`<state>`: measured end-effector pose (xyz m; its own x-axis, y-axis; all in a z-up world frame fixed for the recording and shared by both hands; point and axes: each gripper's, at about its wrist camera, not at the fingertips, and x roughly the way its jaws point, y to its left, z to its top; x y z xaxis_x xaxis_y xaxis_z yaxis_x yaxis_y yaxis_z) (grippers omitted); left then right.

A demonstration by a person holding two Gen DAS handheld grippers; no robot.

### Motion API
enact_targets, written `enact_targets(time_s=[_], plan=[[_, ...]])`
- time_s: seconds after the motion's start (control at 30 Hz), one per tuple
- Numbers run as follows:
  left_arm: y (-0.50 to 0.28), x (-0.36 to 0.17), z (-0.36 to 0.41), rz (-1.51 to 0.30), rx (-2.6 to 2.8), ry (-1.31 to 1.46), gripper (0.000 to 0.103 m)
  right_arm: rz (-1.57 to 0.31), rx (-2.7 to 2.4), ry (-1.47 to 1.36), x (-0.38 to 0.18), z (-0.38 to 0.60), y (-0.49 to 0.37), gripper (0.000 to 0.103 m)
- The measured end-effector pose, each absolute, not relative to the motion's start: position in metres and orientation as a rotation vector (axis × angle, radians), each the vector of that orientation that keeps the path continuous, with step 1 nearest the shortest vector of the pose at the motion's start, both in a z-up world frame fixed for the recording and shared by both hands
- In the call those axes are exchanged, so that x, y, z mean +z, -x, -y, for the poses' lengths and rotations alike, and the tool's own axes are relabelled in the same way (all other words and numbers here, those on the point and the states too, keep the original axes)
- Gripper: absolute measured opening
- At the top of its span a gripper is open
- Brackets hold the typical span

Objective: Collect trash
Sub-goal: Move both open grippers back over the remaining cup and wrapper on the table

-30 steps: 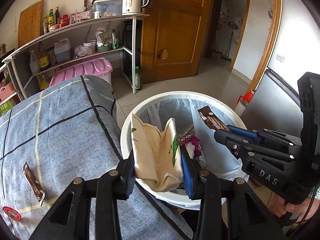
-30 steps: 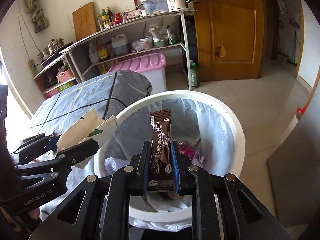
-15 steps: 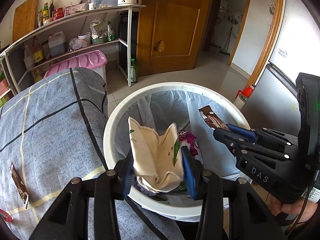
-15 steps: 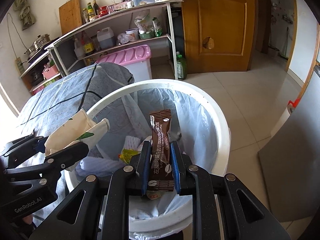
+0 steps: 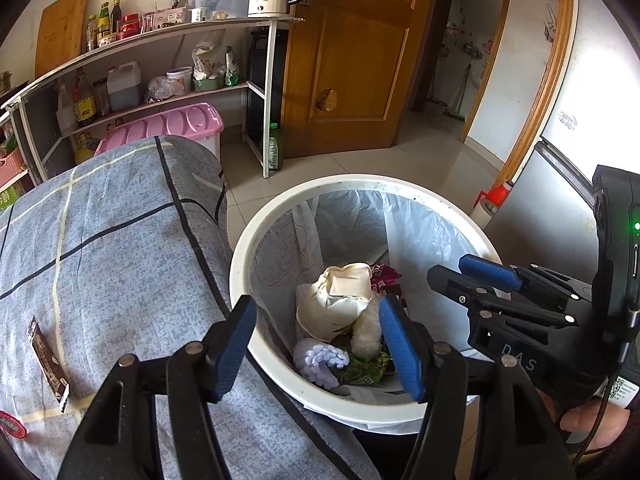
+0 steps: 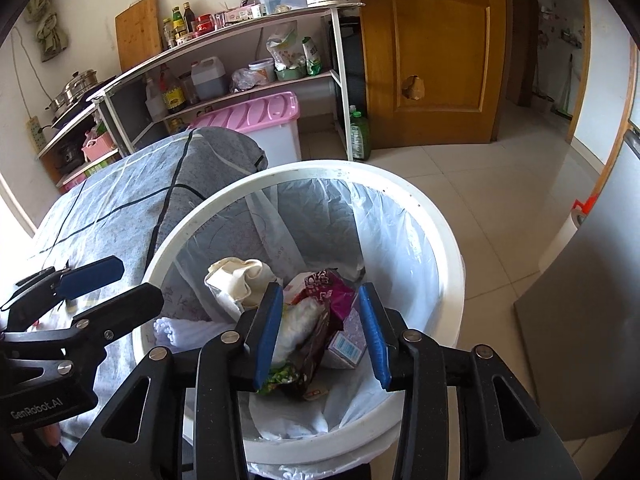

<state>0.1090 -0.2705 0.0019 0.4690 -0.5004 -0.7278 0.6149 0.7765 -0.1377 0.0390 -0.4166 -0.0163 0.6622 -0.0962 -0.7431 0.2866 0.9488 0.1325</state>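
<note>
A white trash bin [image 5: 256, 236] with a clear liner stands beside the table; it also shows in the right wrist view [image 6: 440, 232]. Inside lie a crumpled cream paper bag [image 5: 336, 304], also in the right wrist view [image 6: 236, 276], a brown coffee sachet [image 6: 316, 340], pink wrappers and other scraps. My left gripper [image 5: 320, 344] is open and empty above the bin's near rim. My right gripper [image 6: 320, 332] is open and empty over the bin. A brown sachet [image 5: 46, 356] and a red wrapper [image 5: 12, 428] lie on the blue-grey tablecloth [image 5: 112, 240].
A pink-lidded storage box [image 5: 164, 128] and a metal shelf rack [image 5: 160, 52] with bottles and a kettle stand behind the table. A wooden door [image 5: 352, 60] is at the back. A grey fridge [image 5: 560, 184] stands to the right of the bin.
Both grippers opened. The paper bag dropped from the left gripper and the coffee sachet from the right gripper into the bin.
</note>
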Motion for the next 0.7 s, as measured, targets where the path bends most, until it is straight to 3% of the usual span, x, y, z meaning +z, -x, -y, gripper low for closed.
enact_targets(time_s=[0.7], plan=[[-0.097, 0.022, 0.191, -0.738, -0.551, -0.109, 0.068, -0.751, -0.130, -0.225, 0.009, 0.356, -0.043, 0.050]])
